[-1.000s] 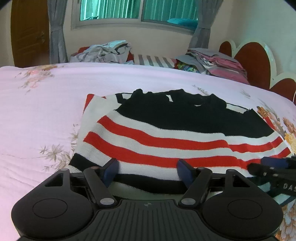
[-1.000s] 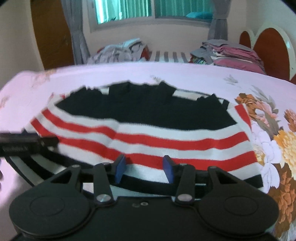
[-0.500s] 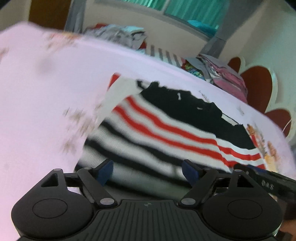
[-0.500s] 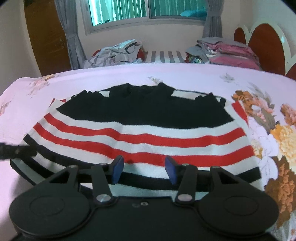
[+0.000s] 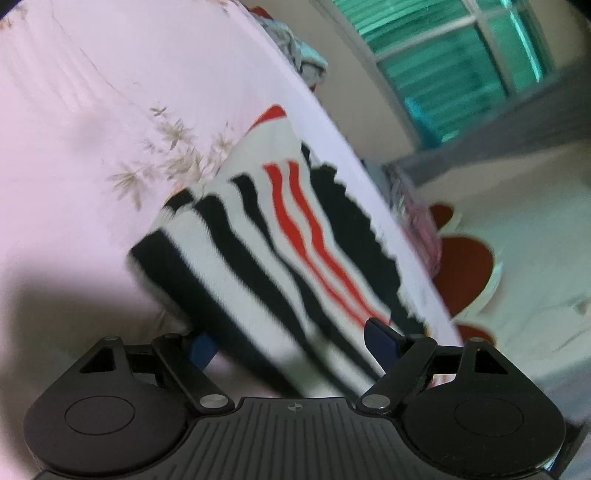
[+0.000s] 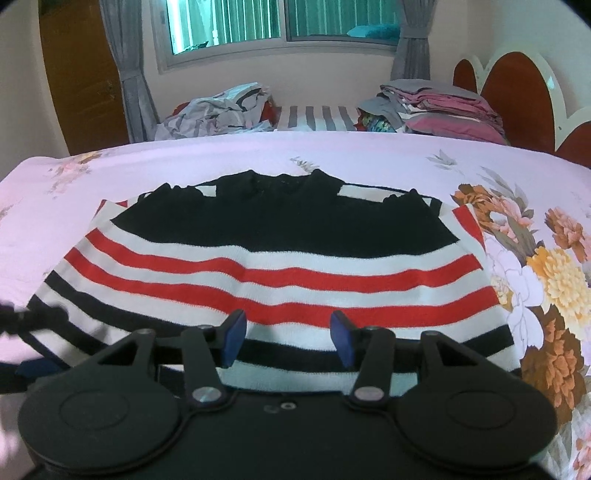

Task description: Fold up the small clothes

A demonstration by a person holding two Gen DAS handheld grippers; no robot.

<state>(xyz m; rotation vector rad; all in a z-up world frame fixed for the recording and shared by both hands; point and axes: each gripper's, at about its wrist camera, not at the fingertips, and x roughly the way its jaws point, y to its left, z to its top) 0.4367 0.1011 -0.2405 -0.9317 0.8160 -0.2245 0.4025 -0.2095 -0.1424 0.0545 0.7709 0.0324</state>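
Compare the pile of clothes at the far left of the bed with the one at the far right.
The left pile is a crumpled, unfolded heap; the right pile is a neat stack of flat folded layers. The left pile is mostly pale grey and white with dark stripes; the right pile is mostly pink and maroon with grey on top. Both lie at the far edge of the bed, below the window.

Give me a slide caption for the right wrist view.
Right gripper with open jaws over the hem of a striped sweater lying on a floral bedsheet.
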